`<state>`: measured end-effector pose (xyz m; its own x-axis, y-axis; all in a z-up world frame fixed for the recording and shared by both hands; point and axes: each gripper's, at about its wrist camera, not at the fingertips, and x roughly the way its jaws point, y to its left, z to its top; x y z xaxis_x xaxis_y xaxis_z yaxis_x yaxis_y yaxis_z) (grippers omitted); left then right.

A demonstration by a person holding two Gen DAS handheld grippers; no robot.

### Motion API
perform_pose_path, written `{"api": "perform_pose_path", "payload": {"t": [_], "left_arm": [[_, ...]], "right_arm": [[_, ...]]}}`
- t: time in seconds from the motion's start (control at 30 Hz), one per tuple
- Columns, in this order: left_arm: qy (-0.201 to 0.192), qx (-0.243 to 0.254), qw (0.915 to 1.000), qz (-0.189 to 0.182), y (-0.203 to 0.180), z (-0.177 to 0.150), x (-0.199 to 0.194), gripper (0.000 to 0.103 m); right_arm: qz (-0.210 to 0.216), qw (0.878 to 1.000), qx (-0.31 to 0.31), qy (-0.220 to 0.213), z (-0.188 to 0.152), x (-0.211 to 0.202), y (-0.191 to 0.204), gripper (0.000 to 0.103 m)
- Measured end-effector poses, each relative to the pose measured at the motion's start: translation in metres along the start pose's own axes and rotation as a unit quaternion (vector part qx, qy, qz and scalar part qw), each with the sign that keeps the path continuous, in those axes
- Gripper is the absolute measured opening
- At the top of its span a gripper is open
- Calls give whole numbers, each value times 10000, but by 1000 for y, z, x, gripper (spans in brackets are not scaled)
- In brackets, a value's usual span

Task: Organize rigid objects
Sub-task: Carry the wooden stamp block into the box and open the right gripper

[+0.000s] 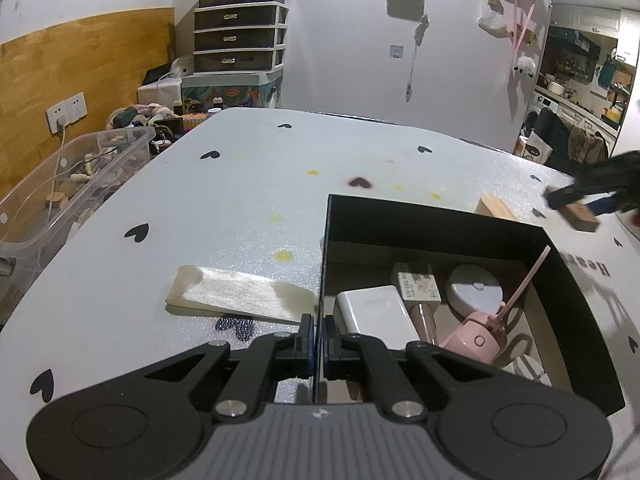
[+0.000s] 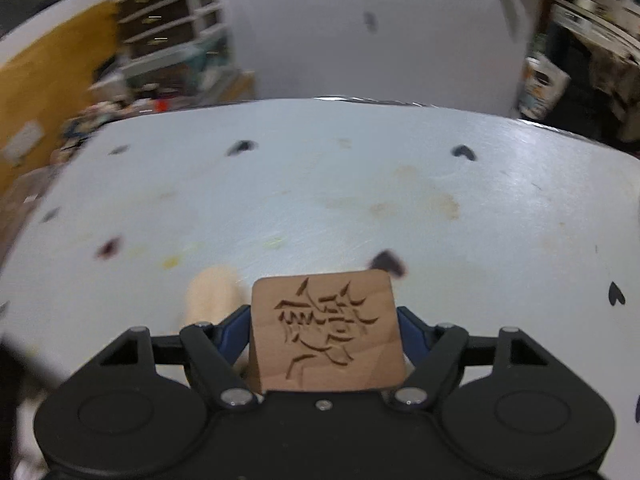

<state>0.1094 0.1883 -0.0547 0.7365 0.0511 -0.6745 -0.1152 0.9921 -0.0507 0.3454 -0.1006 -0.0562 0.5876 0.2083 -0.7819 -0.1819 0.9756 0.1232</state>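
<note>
Fingers of your right gripper (image 2: 324,328) clamp the carved brown wooden block (image 2: 325,332), lifted above the white heart-printed table (image 2: 360,184). Your left gripper (image 1: 316,340) is pinched shut on the black cardboard box's (image 1: 576,288) near wall; a pale wooden block (image 1: 496,207) lies beyond.

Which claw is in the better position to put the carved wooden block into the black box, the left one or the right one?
The right claw. It already grips the carved wooden block between its pads. The left claw is shut on the wall of the black box, so it steadies the box and has no free grip.
</note>
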Motion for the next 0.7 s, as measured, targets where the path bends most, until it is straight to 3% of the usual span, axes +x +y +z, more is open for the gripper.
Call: {"api": "perform_pose_path", "payload": {"t": [0.13,0.23,0.37,0.47,0.6,0.7], "left_arm": [[-10,5,10000,8,0,0,0,3],[-14,7,10000,1,0,0,0,3],[-35,-6,10000,-22,1,-1,-1,3],[-33,2,10000,-16,1,-1,-1,3],[-37,-3,10000,-22,1,-1,-1,3],[-37,-6,10000,-24,1,-1,-1,3]], "right_arm": [[645,9952,-722,-149,-23,-57,22,76],[1219,9823,-1415,-114,-43,-92,48,76],[1851,9510,-2477,-59,-68,-121,85,76],[2003,9199,-3369,-96,-84,-128,116,76],[2225,8833,-4122,202,-102,-123,146,76],[2168,8664,-4487,307,-109,-111,153,76]]}}
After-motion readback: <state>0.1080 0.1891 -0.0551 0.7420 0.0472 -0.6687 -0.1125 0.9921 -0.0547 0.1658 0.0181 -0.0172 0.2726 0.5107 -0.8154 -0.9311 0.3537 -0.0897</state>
